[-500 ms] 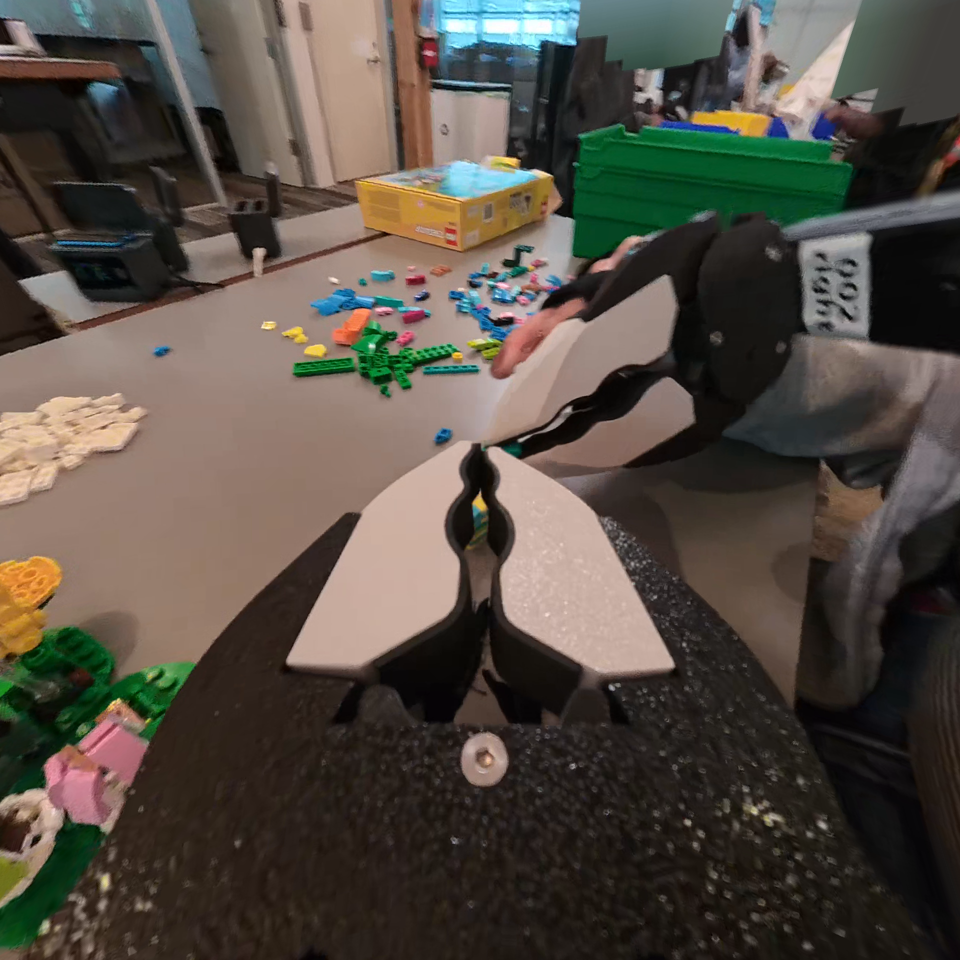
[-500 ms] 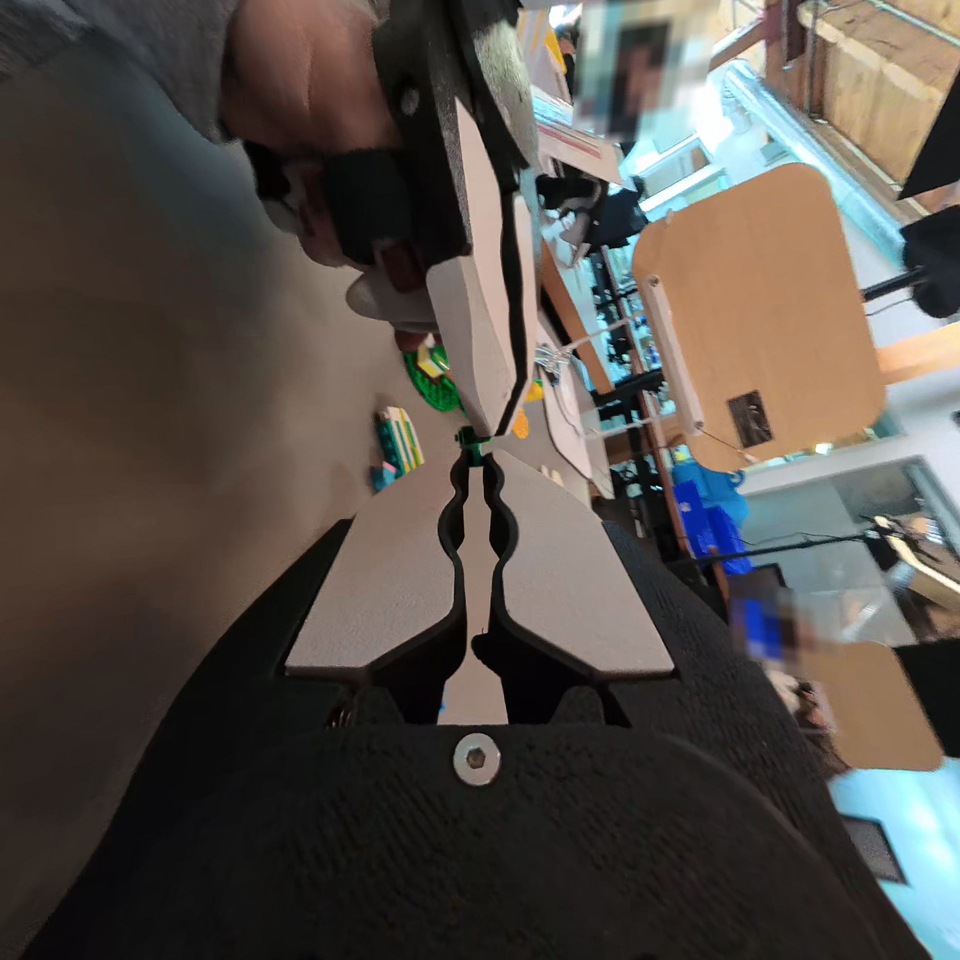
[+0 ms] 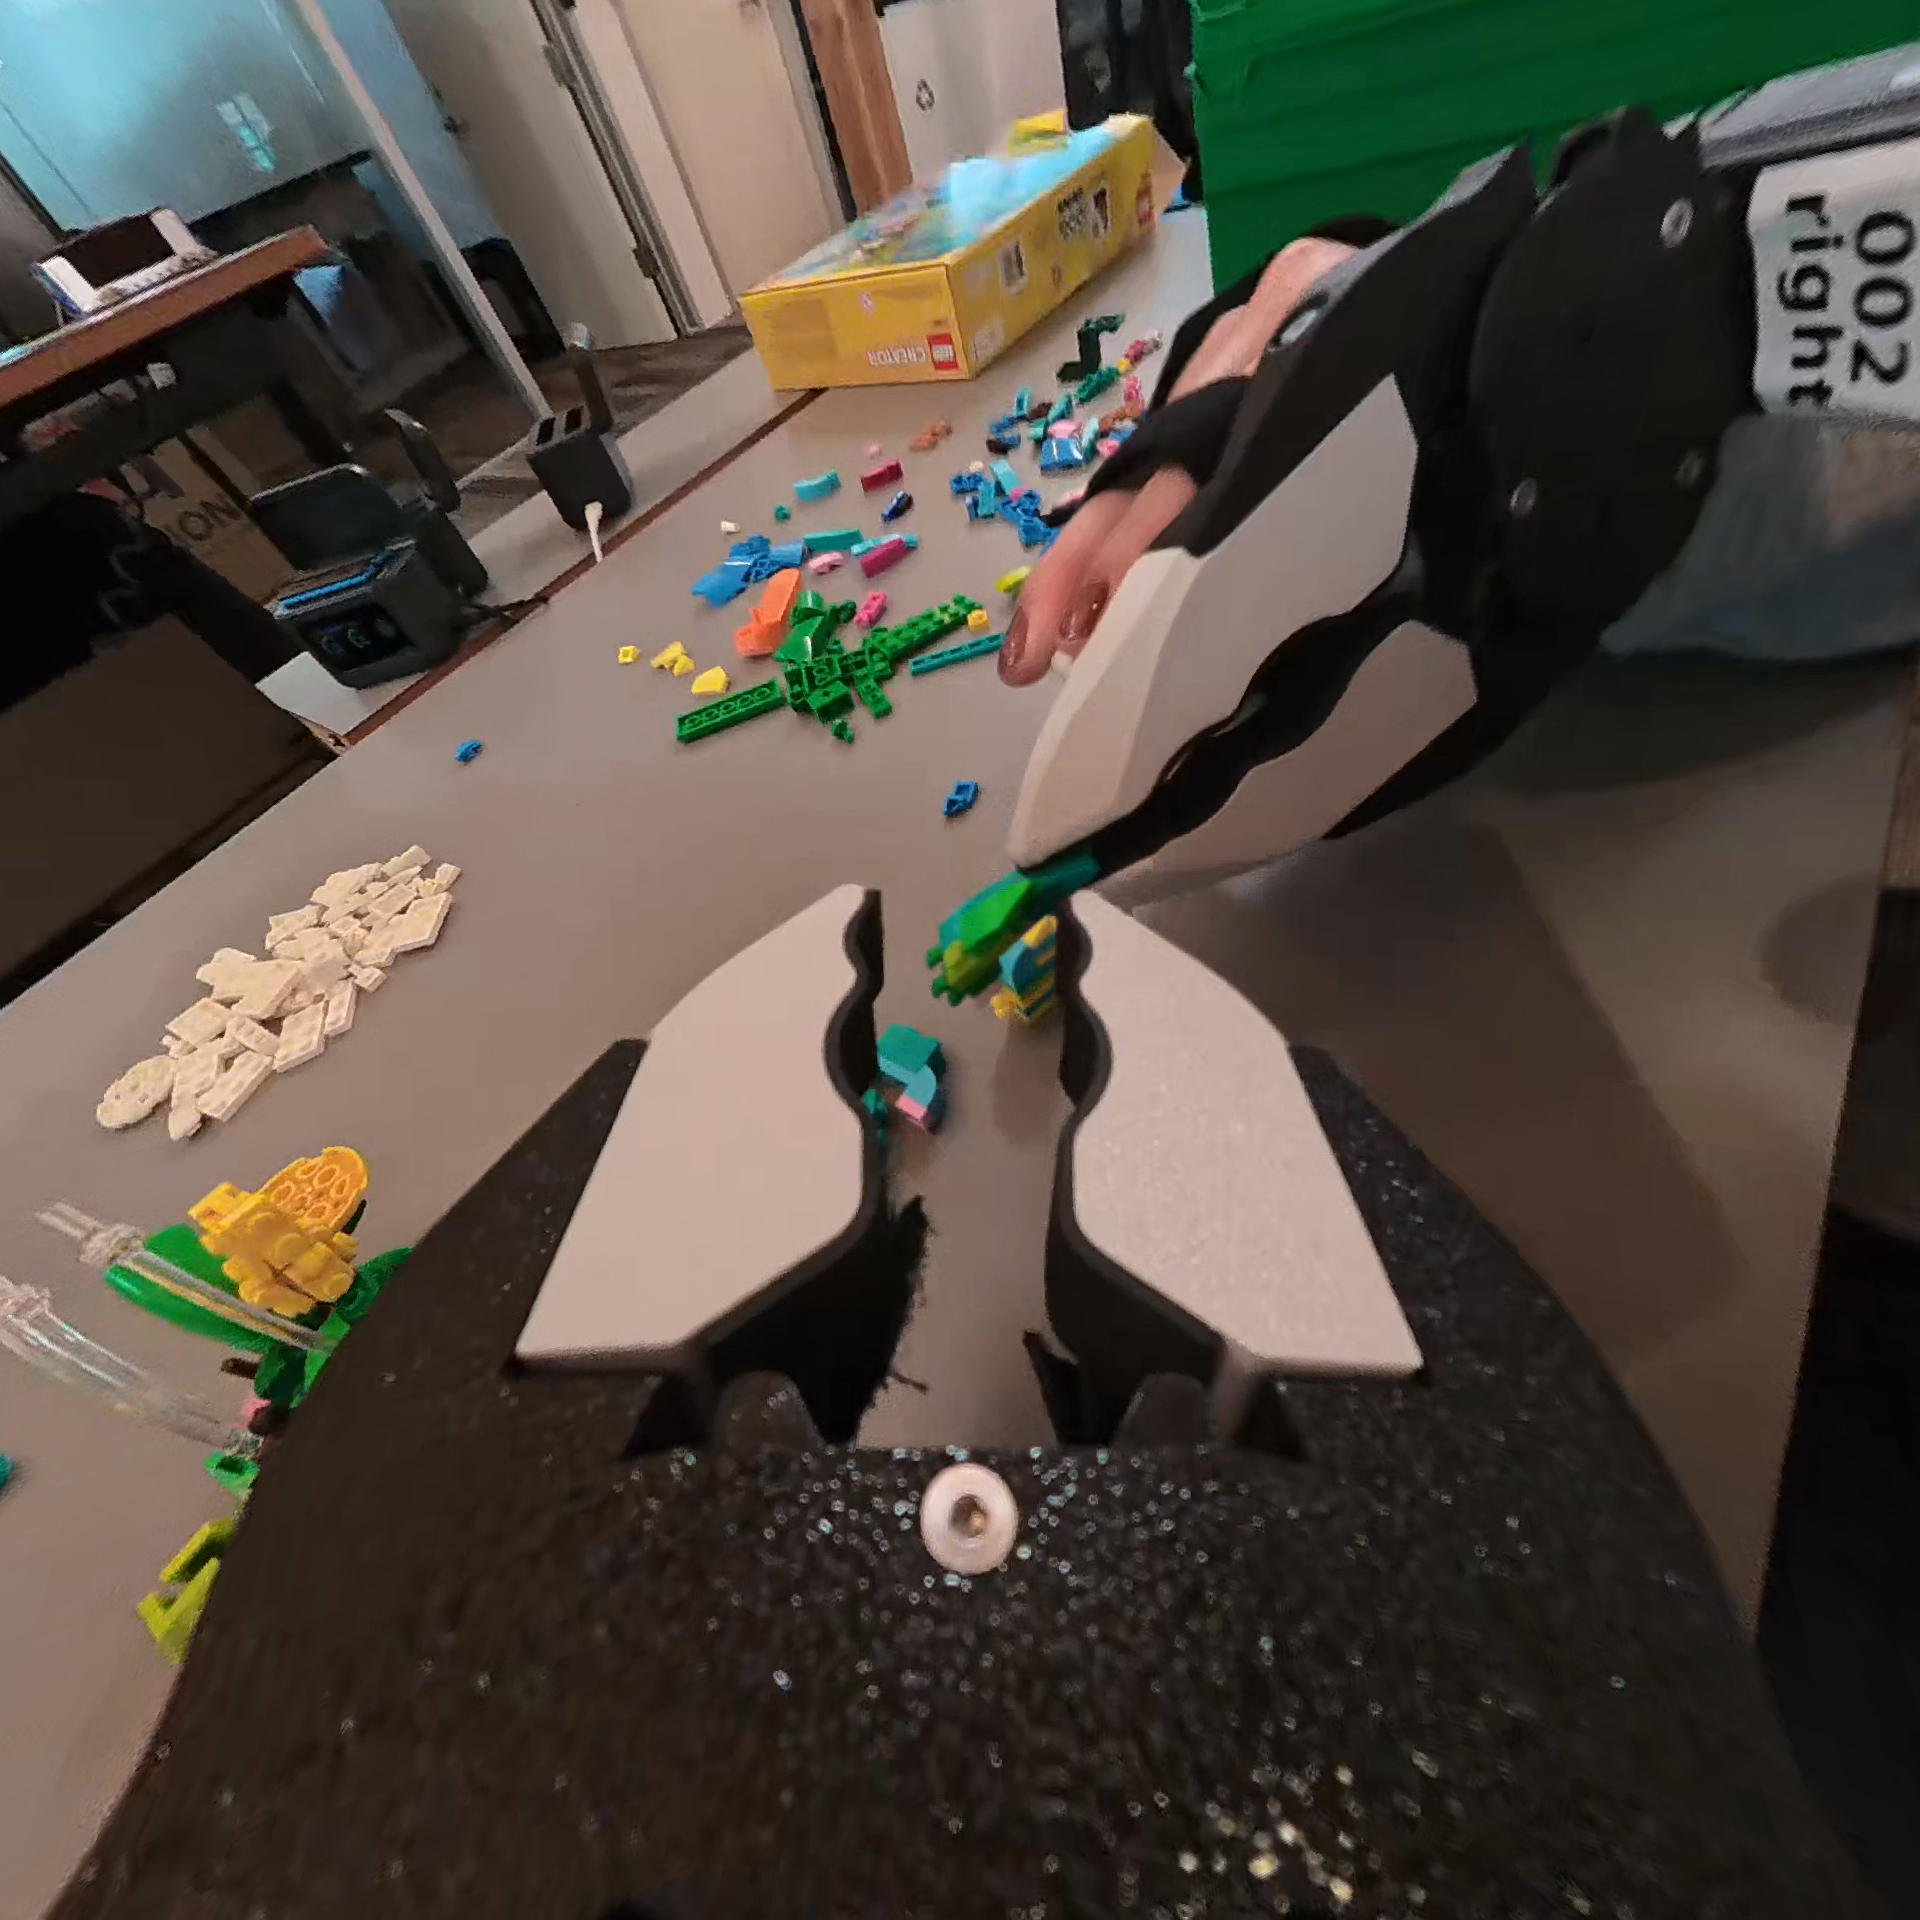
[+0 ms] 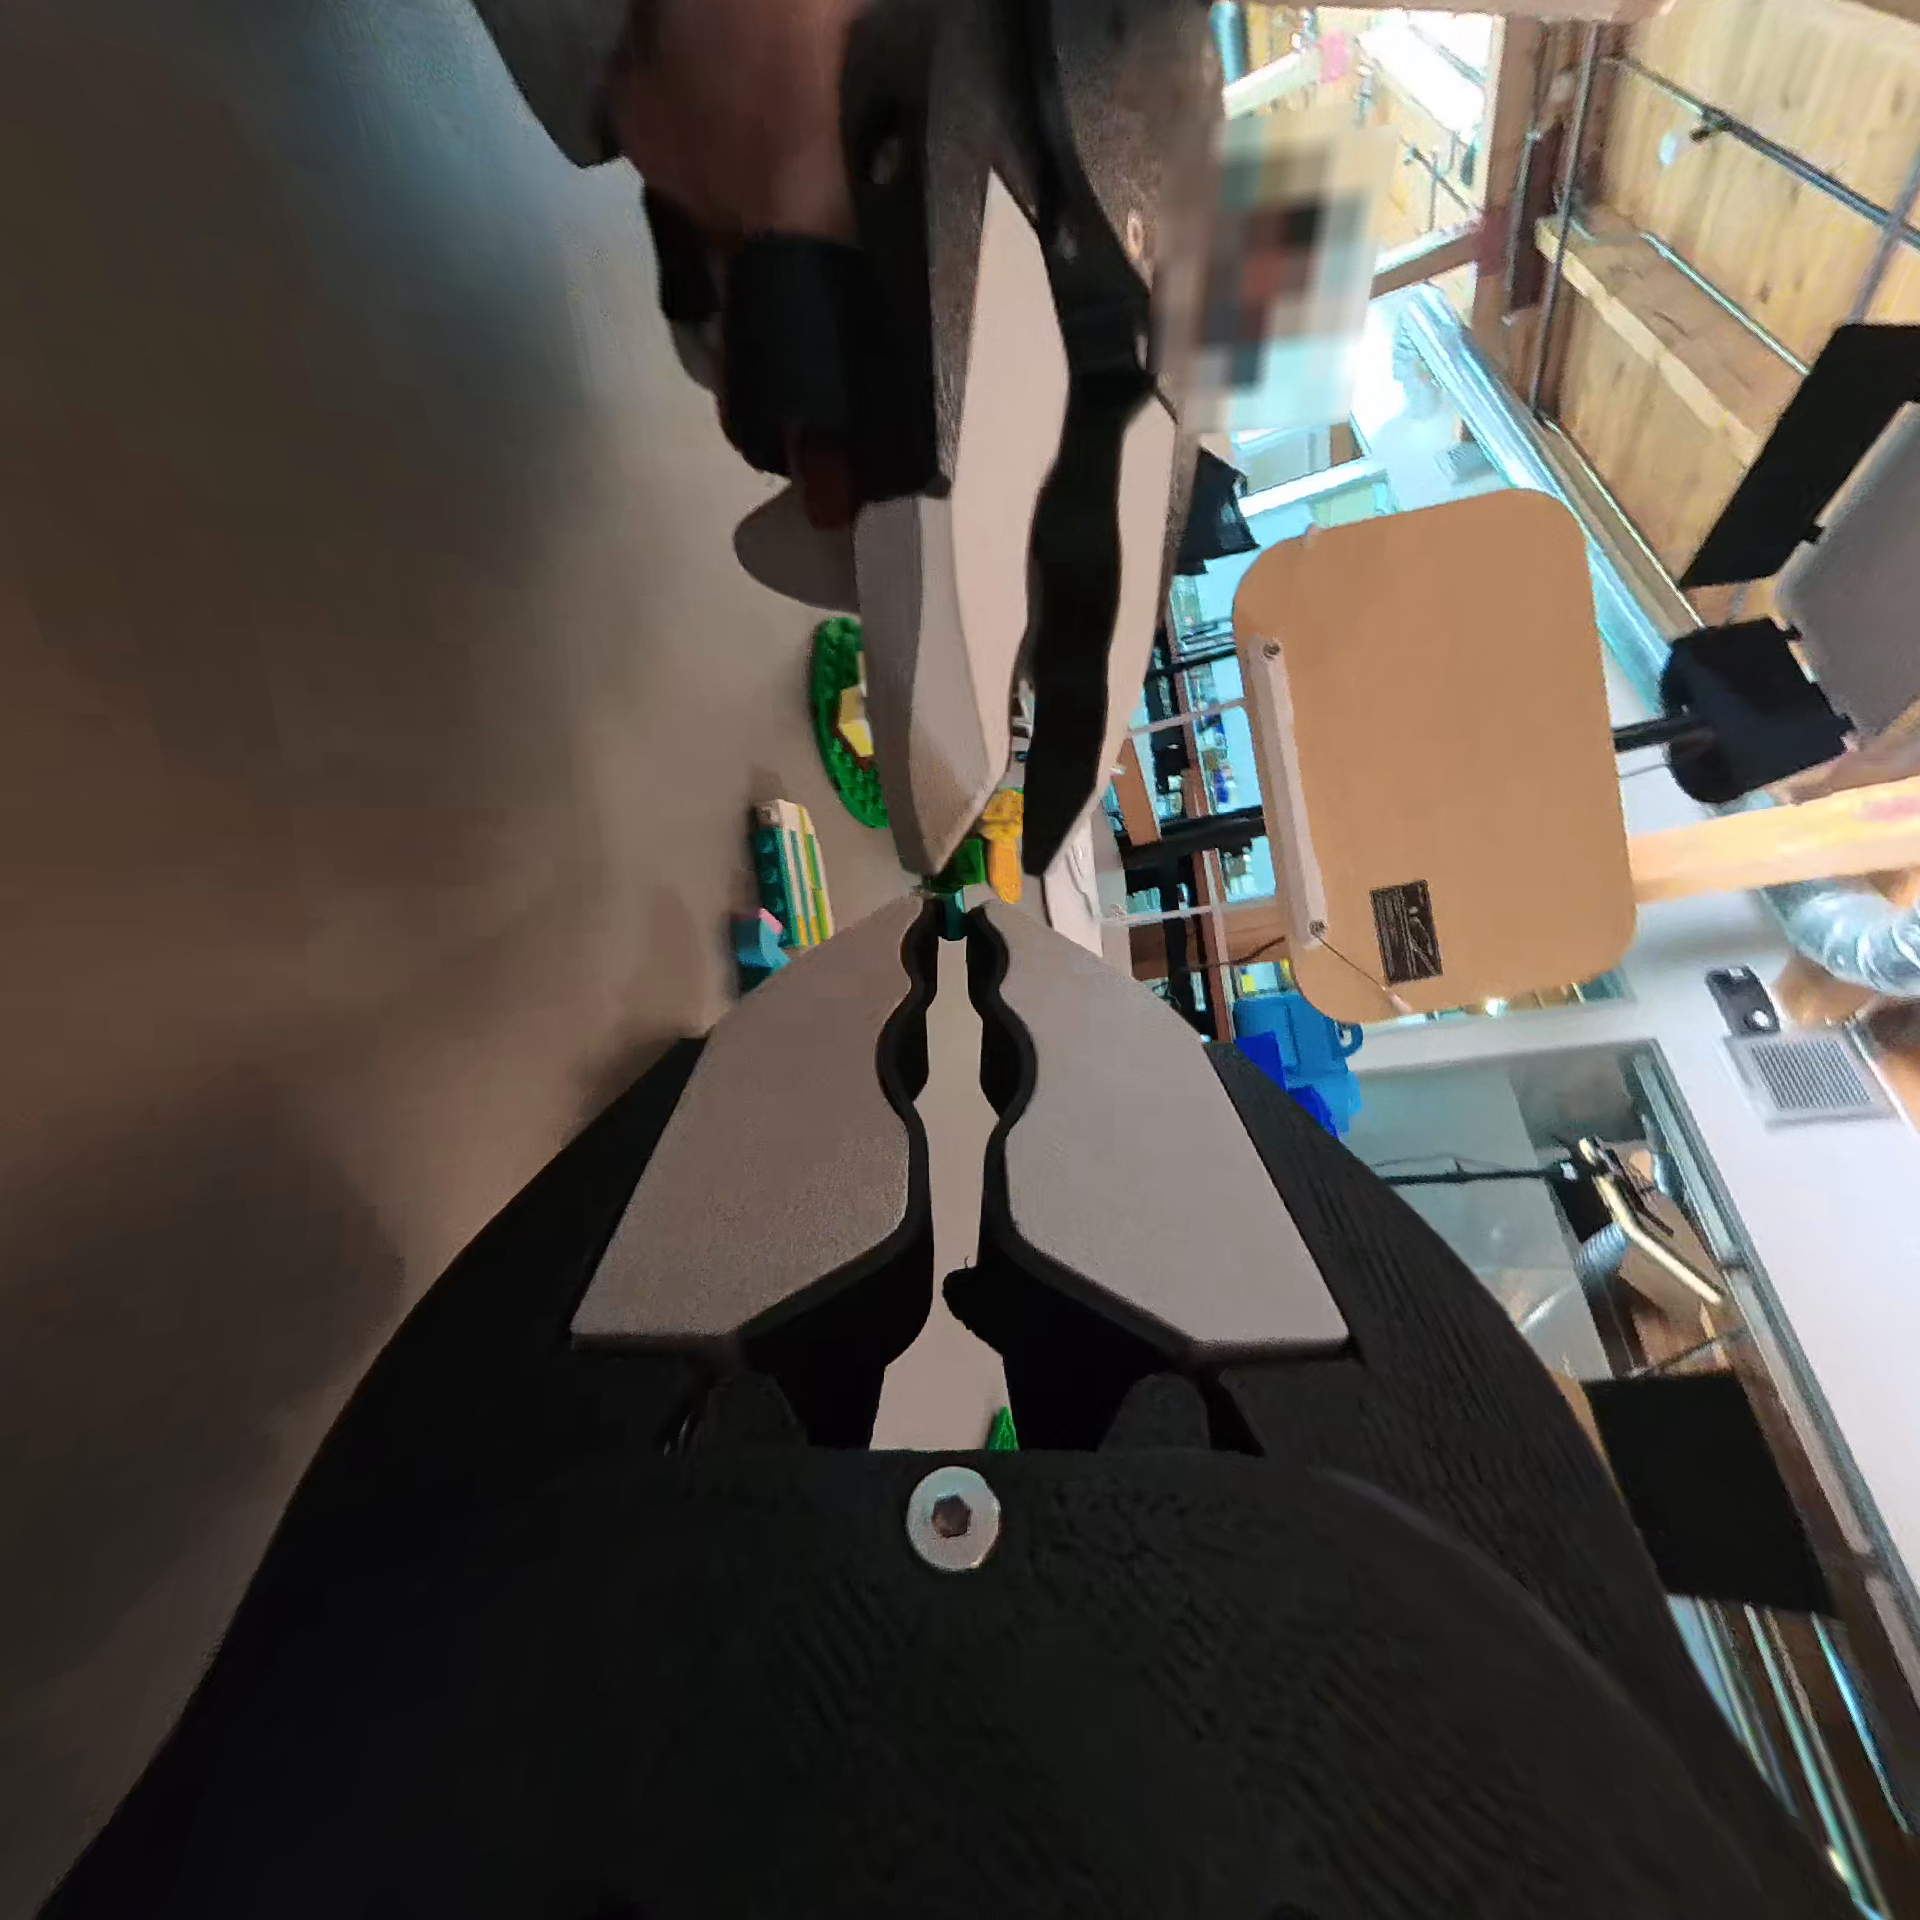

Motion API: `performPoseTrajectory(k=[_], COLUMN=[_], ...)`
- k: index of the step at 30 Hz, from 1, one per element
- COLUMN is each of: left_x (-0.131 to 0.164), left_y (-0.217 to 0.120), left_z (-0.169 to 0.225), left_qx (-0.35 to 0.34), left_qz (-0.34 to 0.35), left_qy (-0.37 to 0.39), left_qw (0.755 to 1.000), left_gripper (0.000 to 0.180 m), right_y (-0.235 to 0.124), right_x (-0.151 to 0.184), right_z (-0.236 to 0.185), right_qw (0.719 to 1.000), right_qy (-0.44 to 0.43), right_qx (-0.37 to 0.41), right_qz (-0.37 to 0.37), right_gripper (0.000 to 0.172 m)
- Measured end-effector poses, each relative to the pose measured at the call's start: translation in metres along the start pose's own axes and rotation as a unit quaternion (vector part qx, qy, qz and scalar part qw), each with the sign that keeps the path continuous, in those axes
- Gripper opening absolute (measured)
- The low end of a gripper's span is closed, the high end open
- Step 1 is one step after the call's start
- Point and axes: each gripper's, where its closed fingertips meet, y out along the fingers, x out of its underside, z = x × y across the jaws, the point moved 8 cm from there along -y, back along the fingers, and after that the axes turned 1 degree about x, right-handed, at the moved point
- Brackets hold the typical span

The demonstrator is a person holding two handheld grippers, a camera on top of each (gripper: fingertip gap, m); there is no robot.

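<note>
Right now your left gripper (image 3: pixel 966 914) stands wide apart with nothing pressed between its pads, low over the grey table (image 3: pixel 582 831). Between its fingers, on the table, lie a small teal-and-pink brick cluster (image 3: pixel 909 1070) and, by the right finger, a small blue-and-yellow striped brick stack (image 3: pixel 1029 966). Just beyond, your right gripper (image 4: pixel 948 914) is pinched narrow on the teal end of a small green and lime brick assembly (image 3: pixel 987 925), which hangs over the gap. Toward the table's left edge sits a pile of white plates (image 3: pixel 291 997); farther out, scattered coloured bricks (image 3: pixel 831 655), then a yellow cardboard box (image 3: pixel 956 281) near the far edge.
</note>
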Motion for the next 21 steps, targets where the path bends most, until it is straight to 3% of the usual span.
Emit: performPoseTrajectory(k=[1, 4, 9, 18, 21], left_x=[0.002, 0.004, 0.005, 0.004, 0.007], left_y=[0.000, 0.000, 0.003, -0.006, -0.005], left_z=[0.000, 0.002, 0.003, -0.019, -0.021], left_qx=[0.004, 0.029, 0.023, -0.030, -0.009], left_qz=[-0.003, -0.003, -0.020, 0.034, 0.003], left_qy=[0.006, 0.011, 0.009, -0.148, -0.182], left_qw=[1.000, 0.999, 0.999, 0.988, 0.983], left_gripper=[0.029, 0.011, 0.007, 0.005, 0.005], right_y=[0.000, 0.000, 0.001, 0.008, 0.006], right_x=[-0.001, -0.002, -0.001, -0.011, -0.003], right_z=[-0.001, -0.003, -0.005, -0.001, 0.004], right_qw=[1.000, 1.000, 1.000, 0.997, 0.998], right_qy=[-0.003, -0.008, -0.009, -0.030, 0.040], right_qx=[-0.006, -0.014, -0.022, 0.064, 0.053], right_qz=[0.003, 0.004, -0.003, -0.027, -0.022], right_gripper=[0.004, 0.004, 0.004, 0.004, 0.004])
